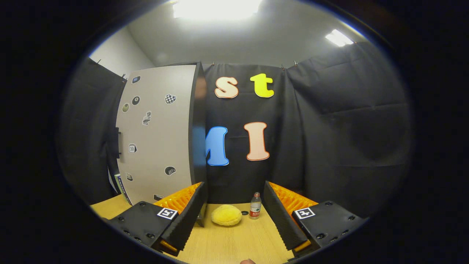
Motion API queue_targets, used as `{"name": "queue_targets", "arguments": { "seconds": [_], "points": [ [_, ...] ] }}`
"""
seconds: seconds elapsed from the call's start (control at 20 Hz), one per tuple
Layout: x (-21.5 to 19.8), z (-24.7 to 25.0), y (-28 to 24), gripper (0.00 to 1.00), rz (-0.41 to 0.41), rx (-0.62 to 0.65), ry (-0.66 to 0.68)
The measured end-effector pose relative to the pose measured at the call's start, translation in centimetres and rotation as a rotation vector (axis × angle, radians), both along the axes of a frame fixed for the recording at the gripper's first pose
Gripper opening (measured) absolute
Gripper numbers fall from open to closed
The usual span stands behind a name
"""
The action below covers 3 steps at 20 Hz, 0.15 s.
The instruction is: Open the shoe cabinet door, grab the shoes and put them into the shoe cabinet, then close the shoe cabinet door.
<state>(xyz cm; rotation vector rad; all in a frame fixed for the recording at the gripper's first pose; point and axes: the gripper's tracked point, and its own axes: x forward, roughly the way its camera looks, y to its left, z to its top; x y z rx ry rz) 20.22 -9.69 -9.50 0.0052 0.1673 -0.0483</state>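
Tongs (234, 220) spread wide, pinching nothing; I see the yellow slipper (226, 215) lying on the table (234, 245) just ahead between the fingers, cabinet (161, 135) at left. Swinging toward that door, I might topple the bottle (255, 206) beside the slipper.

- The shoe cabinet (161, 135) is a tall upright unit standing on the desk (227, 242) at about ten o'clock from the gripper (232, 220), beyond its left finger. Its pale front panel bears several small stickers; its side edge is dark.
- The cabinet door looks shut, flush with the front.
- The yellow fluffy shoe (226, 215), a rounded slipper, lies on the desk at twelve o'clock, ahead between the spread fingers, just beside the cabinet's foot.
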Motion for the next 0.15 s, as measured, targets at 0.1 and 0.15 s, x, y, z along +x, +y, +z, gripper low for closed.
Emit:
{"name": "queue_targets", "arguments": {
  "seconds": [0.1, 0.15],
  "points": [
    [0.14, 0.15, -0.26, 1.00, 0.003, 0.000, -0.007],
    [0.20, 0.14, -0.37, 1.00, 0.002, 0.000, -0.007]
  ]
}}
